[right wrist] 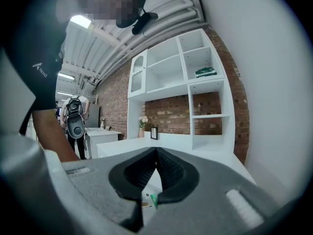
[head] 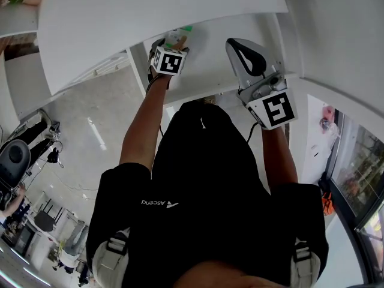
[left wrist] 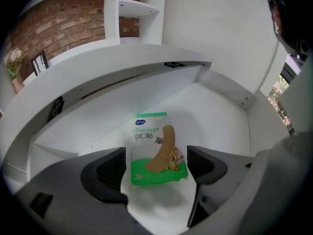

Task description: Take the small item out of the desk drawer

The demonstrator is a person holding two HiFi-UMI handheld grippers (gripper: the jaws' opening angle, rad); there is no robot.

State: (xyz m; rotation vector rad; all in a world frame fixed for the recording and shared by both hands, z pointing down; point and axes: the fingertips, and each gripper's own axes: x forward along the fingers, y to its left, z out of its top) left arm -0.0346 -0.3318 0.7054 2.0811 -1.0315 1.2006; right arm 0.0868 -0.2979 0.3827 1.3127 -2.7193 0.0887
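A small green-and-white bandage box (left wrist: 157, 151) sits on the white floor of the open desk drawer (left wrist: 215, 106), under the desk top's edge (left wrist: 122, 65). My left gripper (left wrist: 156, 166) reaches into the drawer with its jaws spread wide on either side of the box, and the pads (left wrist: 113, 168) do not press on it. In the head view the left gripper (head: 174, 42) is at the box (head: 180, 36) in the drawer (head: 210, 71). My right gripper (head: 236, 42) hovers over the drawer's right part, shut and empty. Its jaws meet in the right gripper view (right wrist: 156, 153).
The white desk top (head: 156, 23) overhangs the drawer's far part. A brick wall with white shelves (right wrist: 195, 82), a picture frame (right wrist: 154, 132) and a vase (right wrist: 143, 126) stands beyond the desk. A person with a backpack (right wrist: 74, 119) stands far off by another table.
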